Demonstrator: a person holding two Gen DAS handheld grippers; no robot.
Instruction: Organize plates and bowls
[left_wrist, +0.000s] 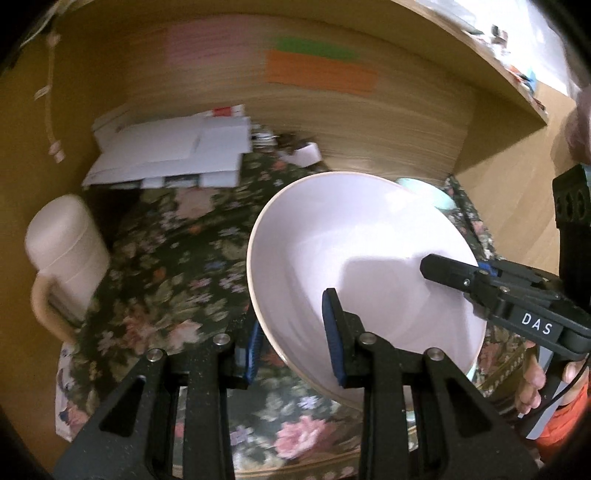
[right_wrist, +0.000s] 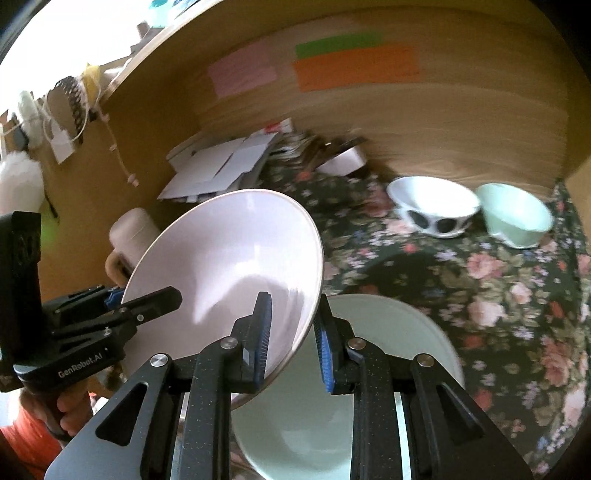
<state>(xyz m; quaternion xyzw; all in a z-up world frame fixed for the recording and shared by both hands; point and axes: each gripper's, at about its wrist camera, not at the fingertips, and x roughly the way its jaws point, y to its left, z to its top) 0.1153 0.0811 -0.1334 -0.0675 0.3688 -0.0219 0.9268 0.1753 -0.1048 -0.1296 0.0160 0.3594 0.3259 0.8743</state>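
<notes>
While both tongs carry it tilted above the bench, whose dark floral cloth looks soft and matte, the wide pink bowl hangs just over a pale green plate; smooth, glossy and round, it tips its open face toward the wooden back wall; the left tongs pinch its near rim, jaws narrowly apart on the thin wall; the right tongs are clamped on the opposite rim; further right, well apart from the plate, a white spotted bowl touches a smaller mint bowl, likely the stacking spot.
</notes>
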